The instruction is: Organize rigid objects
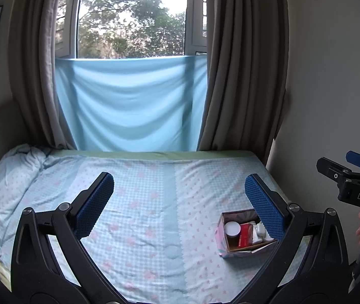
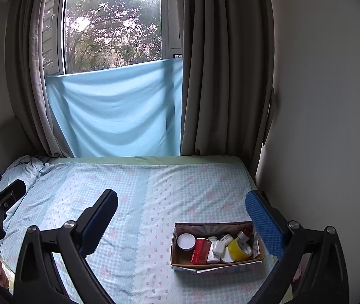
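Observation:
A patterned cardboard box (image 2: 180, 253) sits on the bed near its right side; it also shows in the left wrist view (image 1: 220, 238). It holds a white-lidded jar (image 2: 186, 240), a red carton (image 2: 200, 250), small white bottles (image 2: 216, 248), a yellow tape roll (image 2: 239, 249) and a small metal-lidded item (image 2: 243, 234). My left gripper (image 1: 178, 185) is open and empty, held above the bed left of the box. My right gripper (image 2: 181, 202) is open and empty, above and behind the box. Each gripper shows at the edge of the other's view.
The bed (image 2: 129, 190) has a light blue checked sheet with pink flowers. A crumpled blanket (image 1: 7, 174) lies at the far left. A blue cloth (image 1: 129, 106) hangs over the window, grey curtains at both sides. A white wall (image 2: 319, 126) runs along the right.

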{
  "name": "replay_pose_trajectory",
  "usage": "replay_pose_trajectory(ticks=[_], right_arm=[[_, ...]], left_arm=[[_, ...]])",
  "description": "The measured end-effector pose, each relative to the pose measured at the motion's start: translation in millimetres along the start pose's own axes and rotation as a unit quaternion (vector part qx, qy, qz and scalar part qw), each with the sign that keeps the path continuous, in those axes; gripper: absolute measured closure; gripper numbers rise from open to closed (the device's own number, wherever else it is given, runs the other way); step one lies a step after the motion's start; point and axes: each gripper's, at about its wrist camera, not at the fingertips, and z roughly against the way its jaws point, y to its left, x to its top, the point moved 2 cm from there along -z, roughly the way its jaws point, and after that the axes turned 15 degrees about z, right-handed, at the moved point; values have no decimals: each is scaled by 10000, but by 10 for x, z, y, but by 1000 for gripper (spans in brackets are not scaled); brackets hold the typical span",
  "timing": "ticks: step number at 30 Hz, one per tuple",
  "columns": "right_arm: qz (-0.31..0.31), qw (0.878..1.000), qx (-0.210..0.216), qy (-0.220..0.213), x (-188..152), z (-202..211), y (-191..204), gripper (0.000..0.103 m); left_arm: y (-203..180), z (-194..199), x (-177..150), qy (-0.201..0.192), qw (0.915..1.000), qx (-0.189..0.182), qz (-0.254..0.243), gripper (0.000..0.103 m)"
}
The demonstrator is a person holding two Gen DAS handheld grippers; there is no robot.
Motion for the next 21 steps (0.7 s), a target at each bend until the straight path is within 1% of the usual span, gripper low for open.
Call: replay_pose_trajectory(ticks=[8, 12, 14, 17, 21], right_arm=[[19, 10000, 25, -50, 9, -33, 44, 2], [52, 10000, 20, -64, 21, -34, 60, 2], [54, 10000, 19, -66, 32, -36, 56, 2], [48, 10000, 13, -73, 35, -31, 52, 2], [50, 10000, 5, -75, 43, -31, 53, 2]], left_arm=[[17, -25, 14, -29, 10000, 66, -18, 0], [25, -37, 30, -28, 10000, 40, 15, 0], [22, -27, 38, -94, 9999, 56, 8, 0], [11, -2, 44, -216, 9996, 186, -37, 0], [-5, 16, 37, -271, 9995, 142, -47, 0]])
